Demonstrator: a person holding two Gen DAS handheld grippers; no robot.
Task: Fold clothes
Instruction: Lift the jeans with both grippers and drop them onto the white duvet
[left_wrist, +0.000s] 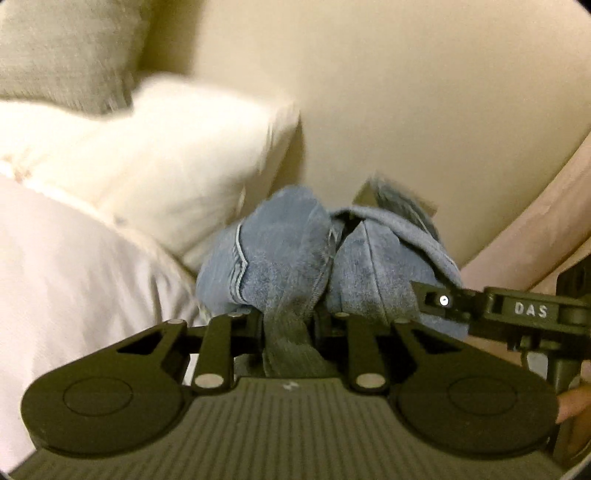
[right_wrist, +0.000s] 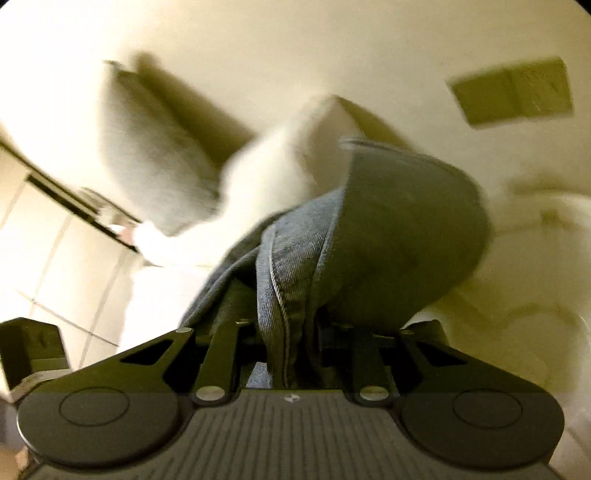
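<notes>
Now bunched blue jeans (left_wrist: 284, 254) clamped by both grippers.

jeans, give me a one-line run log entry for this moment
task: fold clothes | left gripper: shut on jeans | right gripper: shut on jeans | jeans bunched, lifted | behind: white pillow

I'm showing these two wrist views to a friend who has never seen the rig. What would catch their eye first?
First, the bunched blue jeans filling the middle of both views, pinched in the left tool and the right tool, both shut on the denim. Next, the white pillow behind the jeans to the left, with a grey cushion above it, both against a cream wall.
</notes>
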